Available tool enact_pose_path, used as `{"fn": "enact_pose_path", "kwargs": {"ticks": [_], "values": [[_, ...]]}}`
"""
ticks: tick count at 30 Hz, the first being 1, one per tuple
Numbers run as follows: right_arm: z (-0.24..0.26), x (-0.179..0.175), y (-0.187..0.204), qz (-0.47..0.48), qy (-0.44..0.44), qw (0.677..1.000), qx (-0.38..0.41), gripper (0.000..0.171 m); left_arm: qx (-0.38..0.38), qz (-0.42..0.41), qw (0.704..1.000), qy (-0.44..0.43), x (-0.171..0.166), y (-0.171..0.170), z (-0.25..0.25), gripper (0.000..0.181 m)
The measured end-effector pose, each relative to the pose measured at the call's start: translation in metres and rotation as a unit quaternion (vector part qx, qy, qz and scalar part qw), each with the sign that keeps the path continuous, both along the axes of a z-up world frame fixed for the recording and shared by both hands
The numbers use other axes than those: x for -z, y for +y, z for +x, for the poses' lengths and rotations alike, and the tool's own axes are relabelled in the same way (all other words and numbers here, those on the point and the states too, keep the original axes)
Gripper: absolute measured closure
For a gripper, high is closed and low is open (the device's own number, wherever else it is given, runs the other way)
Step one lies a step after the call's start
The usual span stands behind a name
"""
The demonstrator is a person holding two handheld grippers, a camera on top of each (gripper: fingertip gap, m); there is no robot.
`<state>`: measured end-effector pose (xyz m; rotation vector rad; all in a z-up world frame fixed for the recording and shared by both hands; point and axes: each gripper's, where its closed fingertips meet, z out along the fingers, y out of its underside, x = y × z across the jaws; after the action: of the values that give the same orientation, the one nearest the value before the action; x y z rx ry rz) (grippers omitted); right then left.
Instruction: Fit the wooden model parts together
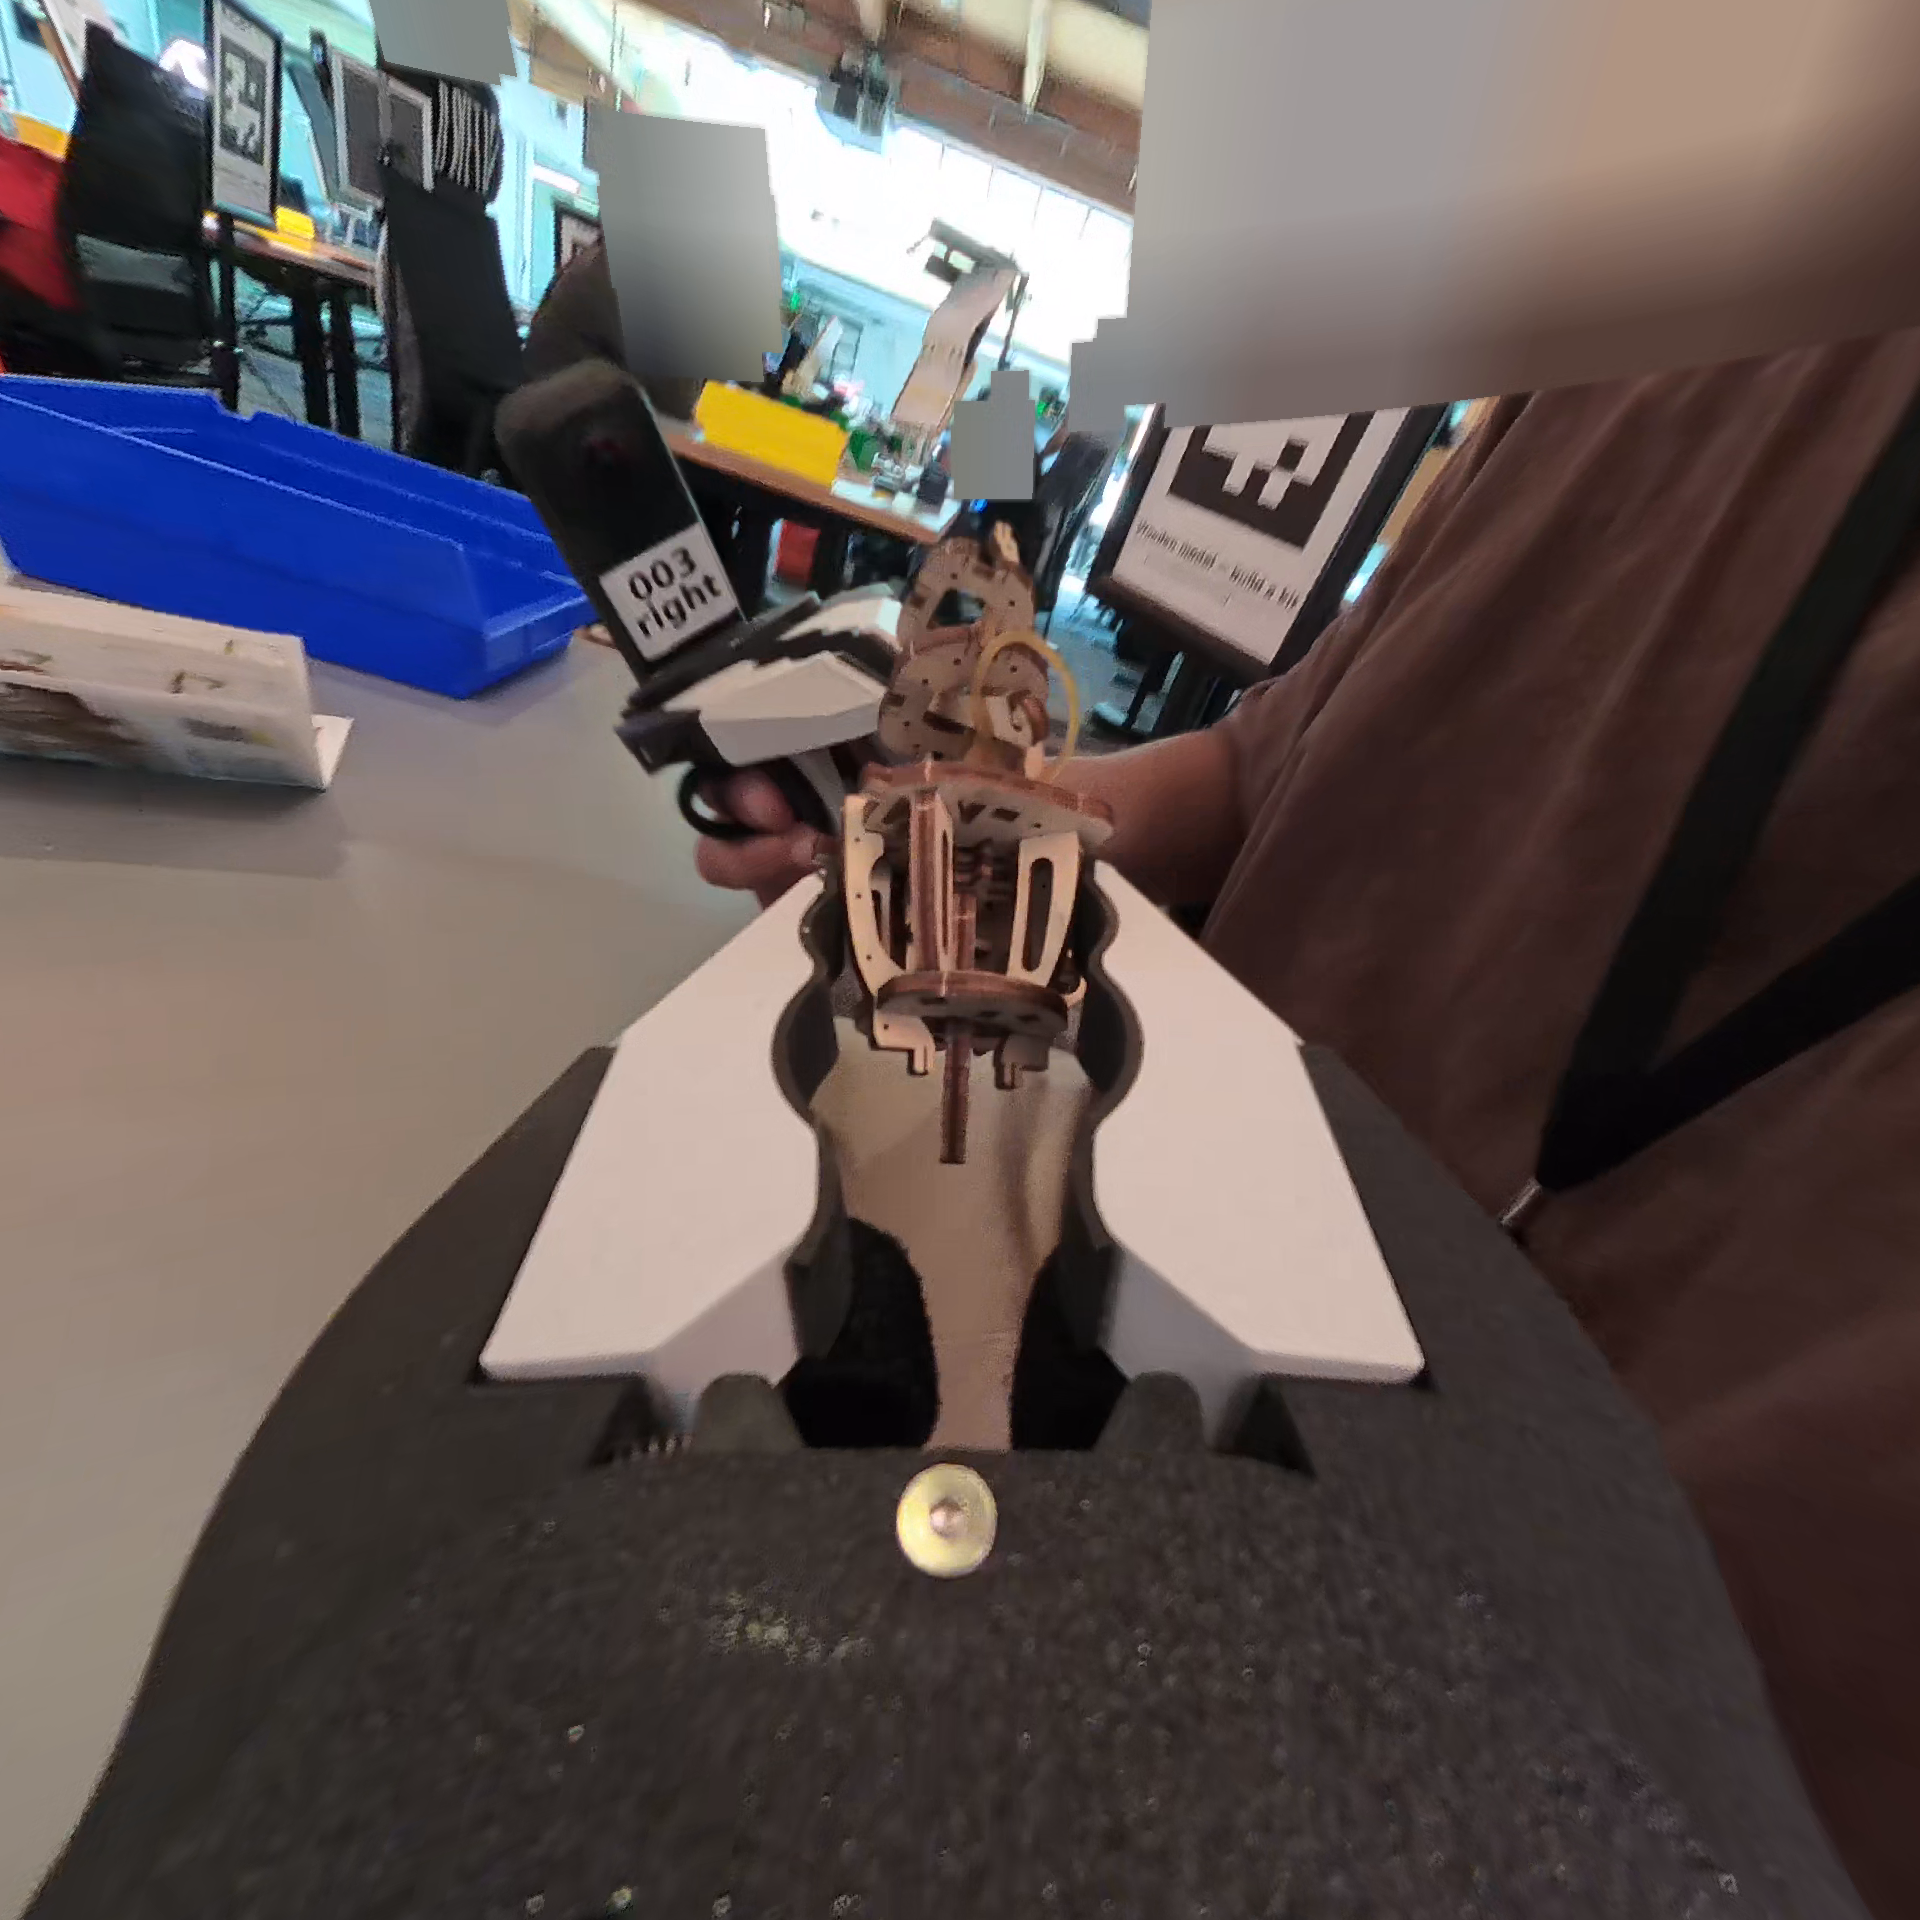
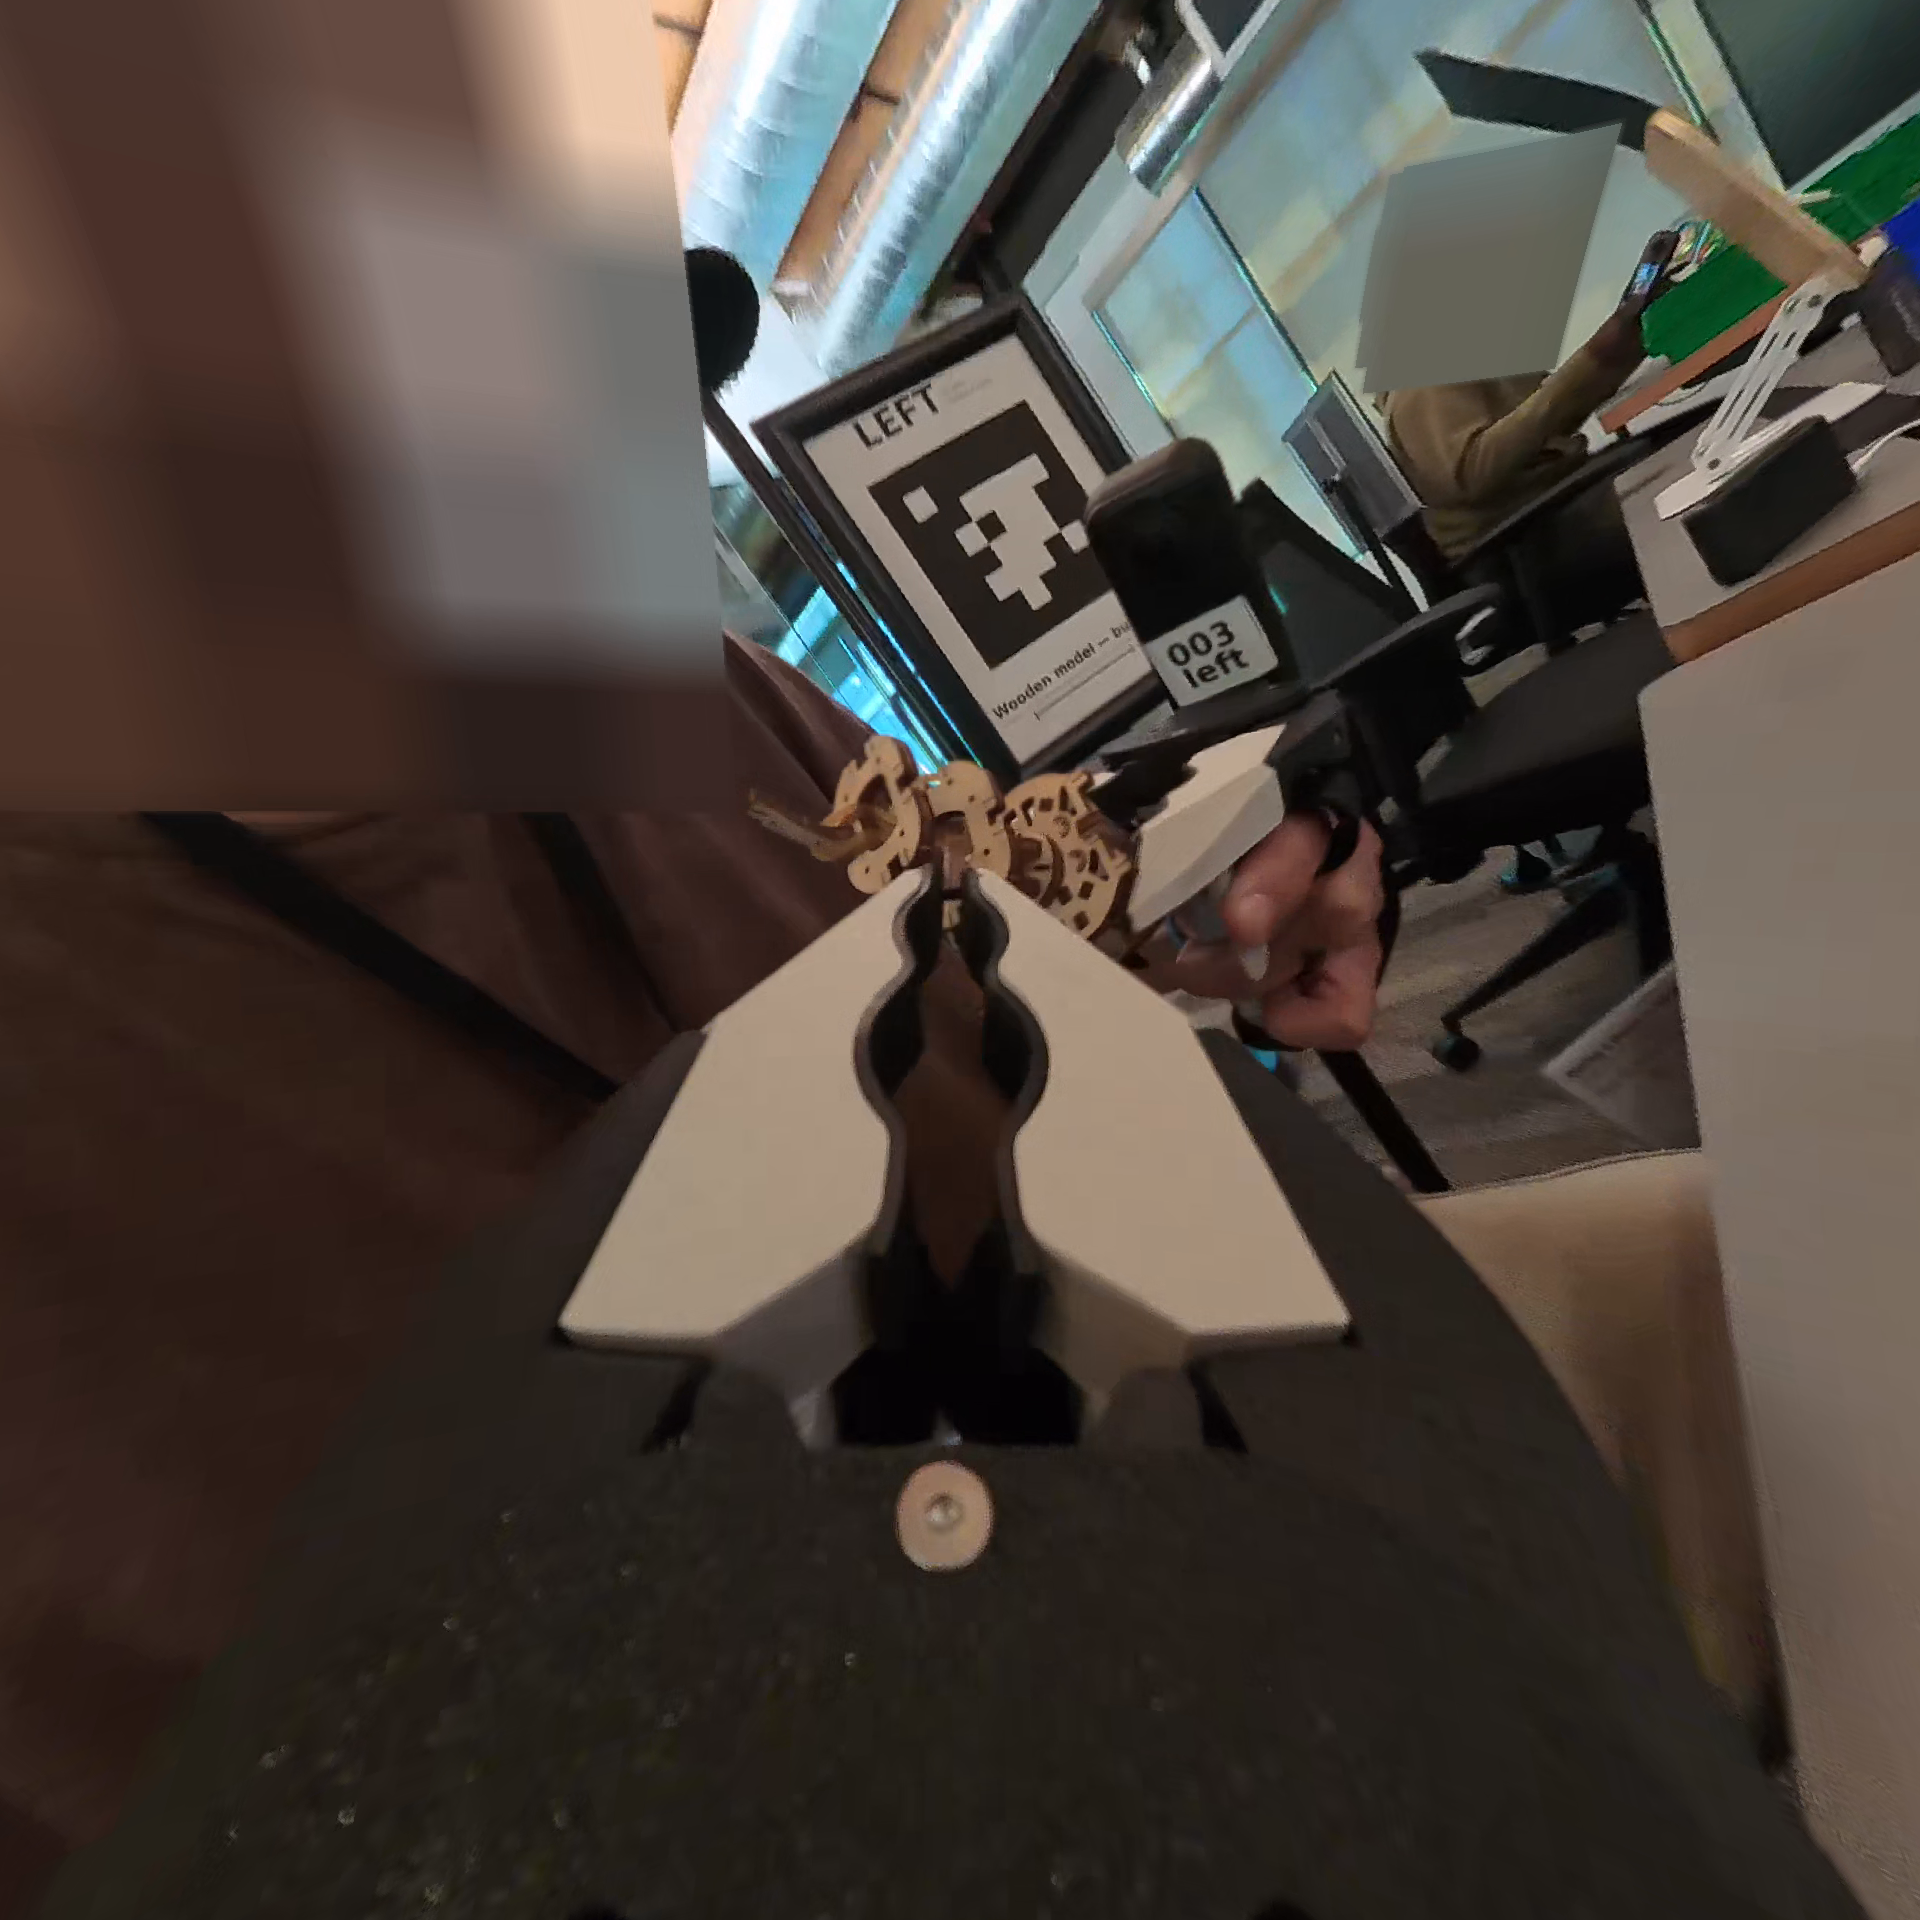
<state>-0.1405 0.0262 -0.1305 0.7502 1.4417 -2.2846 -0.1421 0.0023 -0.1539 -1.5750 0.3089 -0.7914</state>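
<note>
Left gripper (image 1: pixel 961 935) clamps the cage-like wooden subassembly (image 1: pixel 961 904), held in mid-air; right gripper (image 2: pixel 948 883) pinches the curved geared piece (image 2: pixel 966 831). Parts touch end to end; seating looks unfinished, cannot confirm

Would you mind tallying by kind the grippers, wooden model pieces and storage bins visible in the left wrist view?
Grippers: 2, left gripper and right gripper
Wooden model pieces: 2, caged part and curved part with rubber band
Storage bins: 2, blue bin and yellow bin
Total: 6
</note>
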Motion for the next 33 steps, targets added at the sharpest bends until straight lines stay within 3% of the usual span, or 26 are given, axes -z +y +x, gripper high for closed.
{"fn": "enact_pose_path", "kwargs": {"ticks": [8,14,21,33], "values": [[-0.003,0.004,0.0,-0.057,-0.039,0.998,0.0,0.169,-0.009,-0.003,1.0,0.004,0.002,0.0,-0.004,0.14],[-0.008,0.004,0.002,-0.142,-0.125,0.982,-0.001,0.168,-0.038,0.018,0.999,0.024,-0.001,0.002,-0.011,0.14],[-0.009,0.014,0.012,-0.125,-0.186,0.974,0.019,0.168,-0.064,0.013,0.995,0.072,0.007,0.008,-0.013,0.14],[-0.011,0.017,0.022,-0.183,-0.167,0.966,0.066,0.168,-0.093,0.017,0.992,0.082,0.006,0.019,-0.019,0.14]]}}
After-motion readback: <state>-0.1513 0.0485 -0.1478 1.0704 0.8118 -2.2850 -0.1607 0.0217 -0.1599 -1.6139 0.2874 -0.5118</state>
